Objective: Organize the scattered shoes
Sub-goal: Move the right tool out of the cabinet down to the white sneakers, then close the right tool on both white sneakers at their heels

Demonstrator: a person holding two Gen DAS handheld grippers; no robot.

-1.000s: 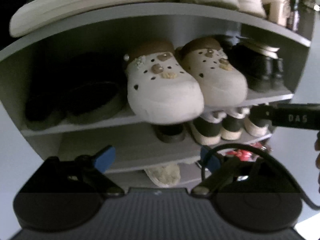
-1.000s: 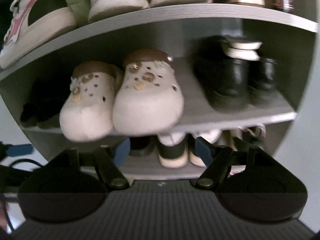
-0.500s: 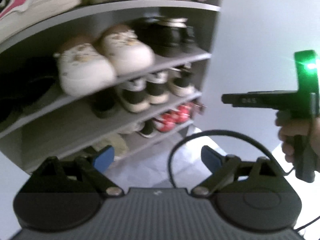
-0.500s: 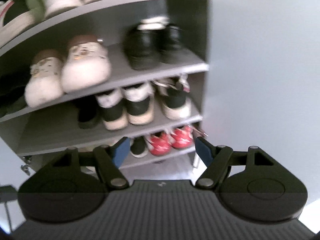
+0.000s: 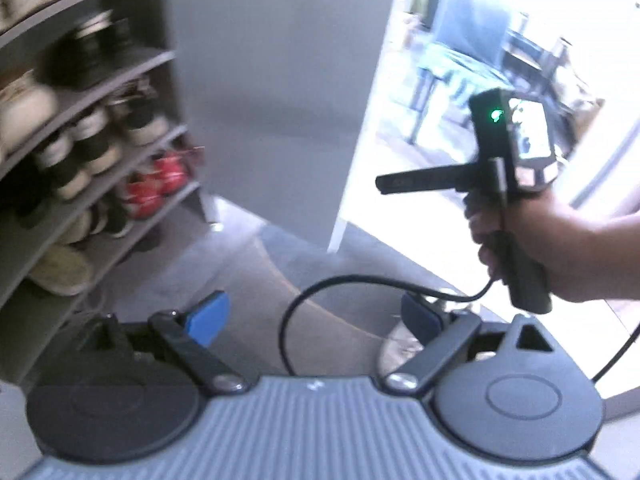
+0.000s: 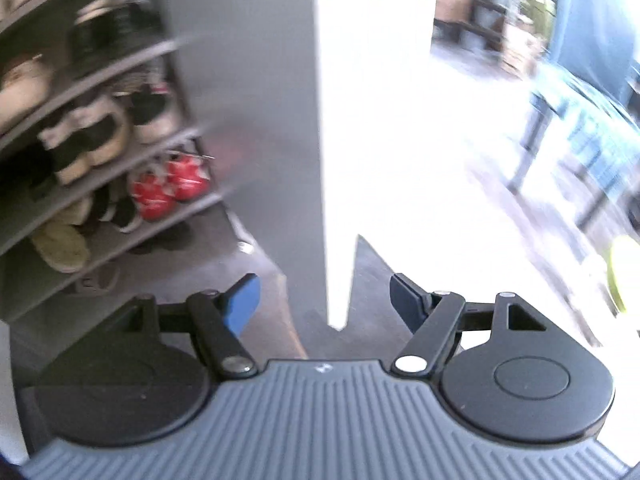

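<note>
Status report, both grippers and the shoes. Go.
Left gripper open, empty. Right gripper open, empty. Red shoes on rack, left of both. Nothing between the fingers.

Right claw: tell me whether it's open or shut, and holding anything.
Open and empty. The right claw shows its blue pads spread wide apart, with only grey floor visible in the gap between them.

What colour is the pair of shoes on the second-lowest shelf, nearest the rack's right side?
Red shoes with white markings, clearest in the right wrist view.
</note>
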